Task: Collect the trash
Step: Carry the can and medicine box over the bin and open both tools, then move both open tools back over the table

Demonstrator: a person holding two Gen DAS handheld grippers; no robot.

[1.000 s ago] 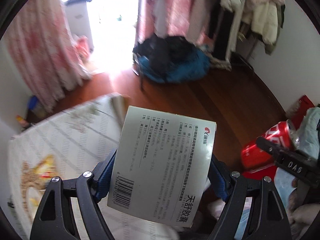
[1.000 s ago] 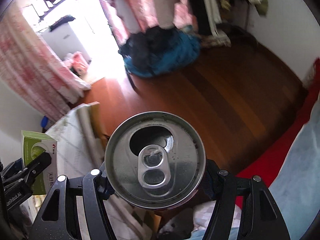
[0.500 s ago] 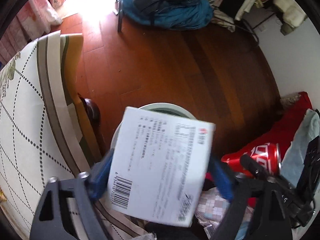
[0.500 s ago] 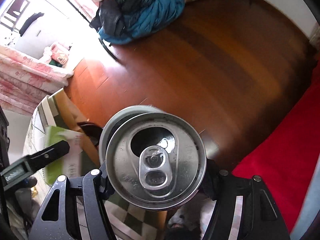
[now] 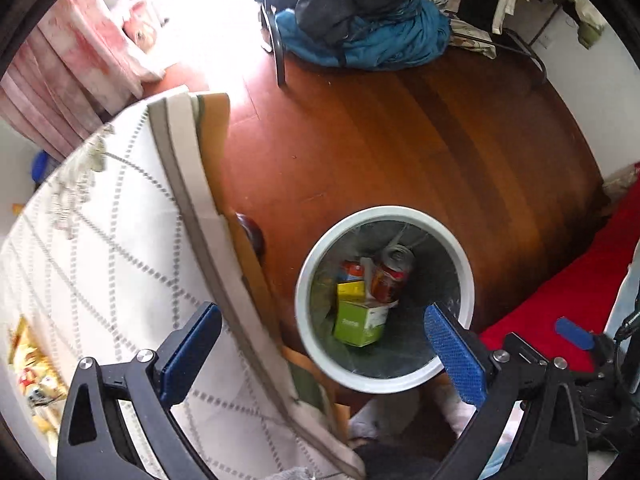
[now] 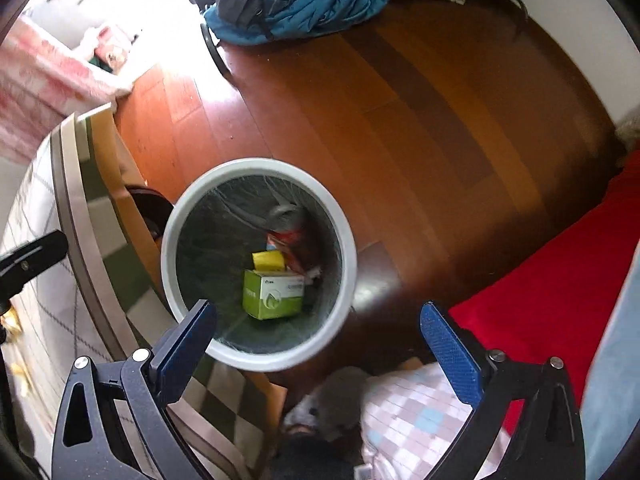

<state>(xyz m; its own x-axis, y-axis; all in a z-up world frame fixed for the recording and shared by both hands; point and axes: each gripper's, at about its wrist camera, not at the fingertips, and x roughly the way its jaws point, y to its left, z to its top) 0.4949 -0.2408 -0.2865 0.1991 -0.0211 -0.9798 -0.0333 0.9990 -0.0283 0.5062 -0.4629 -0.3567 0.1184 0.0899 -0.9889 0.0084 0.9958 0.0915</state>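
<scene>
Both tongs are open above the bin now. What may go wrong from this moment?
1. The can leans on the boxes in the bin; its mouth looks open, so any leftover drink may leak onto the green box.
2. The table edge is close beside the bin, so the left tongs may bump it when moving back.
3. The bin stands near the red cloth; the right tongs could catch on it.

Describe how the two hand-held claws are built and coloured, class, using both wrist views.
Each claw, left and right, has two black plastic fingers with triangular cut-outs and silver screws. The fingers end in flat rectangular blue pads with a fine grid texture. No sleeves or hands show.
</scene>
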